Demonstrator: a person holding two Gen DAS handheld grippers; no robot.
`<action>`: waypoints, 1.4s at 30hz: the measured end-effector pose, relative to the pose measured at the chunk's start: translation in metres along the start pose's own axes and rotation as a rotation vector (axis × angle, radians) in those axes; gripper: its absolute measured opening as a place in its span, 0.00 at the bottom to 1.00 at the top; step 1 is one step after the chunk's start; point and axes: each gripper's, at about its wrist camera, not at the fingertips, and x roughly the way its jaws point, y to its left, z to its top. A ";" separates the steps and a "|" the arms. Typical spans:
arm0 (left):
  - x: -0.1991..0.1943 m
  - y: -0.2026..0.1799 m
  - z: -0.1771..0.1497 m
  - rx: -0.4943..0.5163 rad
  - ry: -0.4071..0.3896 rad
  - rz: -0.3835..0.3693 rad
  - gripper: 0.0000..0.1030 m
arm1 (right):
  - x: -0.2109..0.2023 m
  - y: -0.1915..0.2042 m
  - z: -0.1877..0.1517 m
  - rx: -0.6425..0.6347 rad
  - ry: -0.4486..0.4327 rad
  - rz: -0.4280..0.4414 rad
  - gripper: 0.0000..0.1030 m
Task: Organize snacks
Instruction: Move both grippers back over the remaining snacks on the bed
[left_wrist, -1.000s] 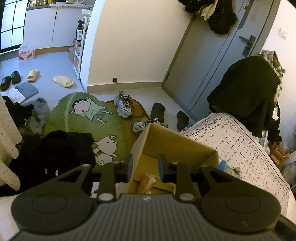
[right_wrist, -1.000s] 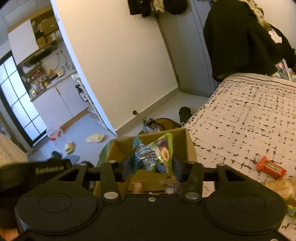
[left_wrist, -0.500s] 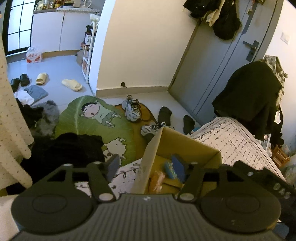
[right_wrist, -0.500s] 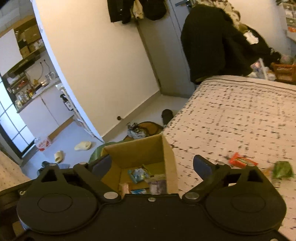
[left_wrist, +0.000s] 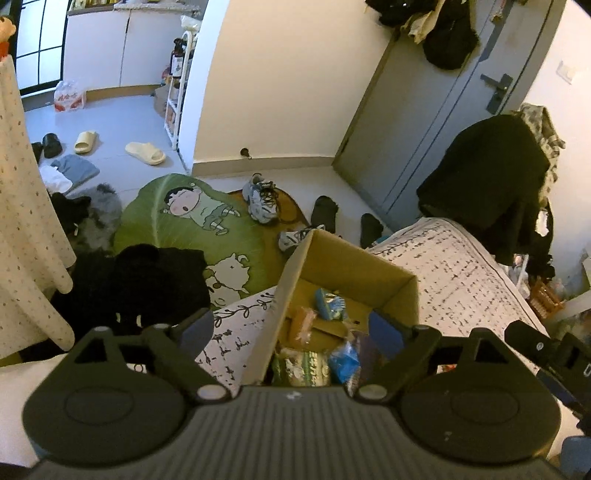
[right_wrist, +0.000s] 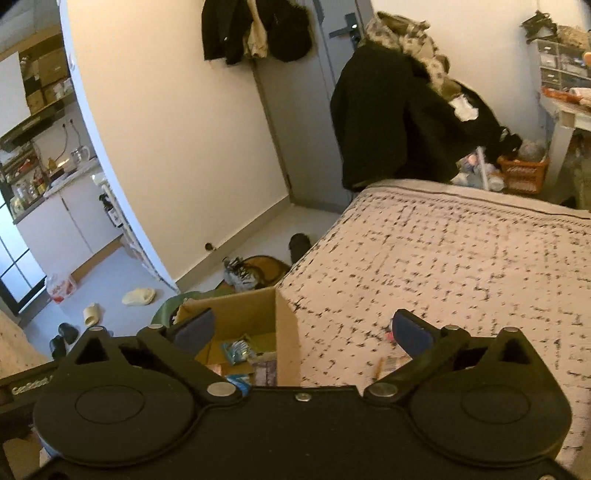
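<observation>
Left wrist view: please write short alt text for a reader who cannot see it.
The left tongs, with nothing between them, are opening above an open cardboard box holding several snack packets. The box sits on a patterned bedspread; beyond lie a green cartoon rug and scattered shoes.

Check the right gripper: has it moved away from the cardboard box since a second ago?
Yes. The right gripper has lifted and swung right: the cardboard box, earlier centred between its fingers, now sits lower left. Its jaws are opening, with nothing held.

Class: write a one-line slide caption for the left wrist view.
Left gripper opening, empty, above the box of snacks.
</observation>
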 end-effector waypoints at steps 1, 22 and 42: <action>-0.003 -0.001 0.000 0.001 -0.003 -0.004 0.88 | -0.005 -0.003 0.001 0.003 -0.006 0.000 1.00; -0.064 -0.030 -0.027 0.004 -0.103 -0.143 1.00 | -0.073 -0.093 -0.008 0.127 0.040 -0.028 1.00; -0.053 -0.090 -0.057 0.064 0.008 -0.227 0.99 | -0.050 -0.159 -0.016 0.347 0.115 -0.057 0.99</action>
